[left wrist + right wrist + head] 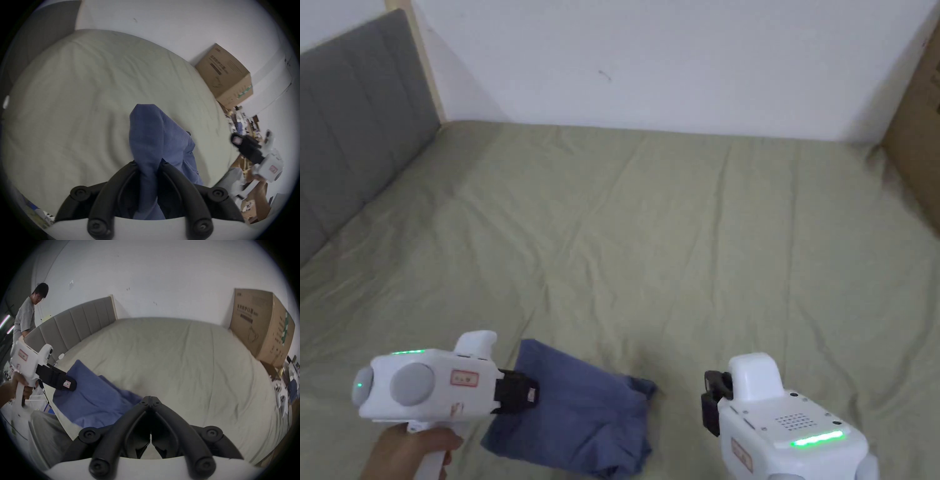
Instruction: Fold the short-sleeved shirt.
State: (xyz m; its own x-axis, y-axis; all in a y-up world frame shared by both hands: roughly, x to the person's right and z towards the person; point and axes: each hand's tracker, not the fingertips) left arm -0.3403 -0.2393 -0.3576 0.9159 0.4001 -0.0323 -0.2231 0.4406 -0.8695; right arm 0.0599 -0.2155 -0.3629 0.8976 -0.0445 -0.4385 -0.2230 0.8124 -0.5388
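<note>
blue fabric is pinched in the left gripper, jaws clamped on a bunched edge of the shirt. right gripper is clenched on nothing, off the shirt's right side. shirt sits crumpled at the near edge of the bed, nearer the left hand.

The shirt runs off the head view's bottom edge, its left corner hidden behind the left claw.

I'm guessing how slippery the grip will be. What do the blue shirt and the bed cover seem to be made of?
The blue shirt looks like soft matte knit, probably cotton: it bunches in rounded folds between the left gripper jaws. The bed cover looks like thin matte woven cloth, with fine creases. Neither shines, so neither looks slick.
</note>
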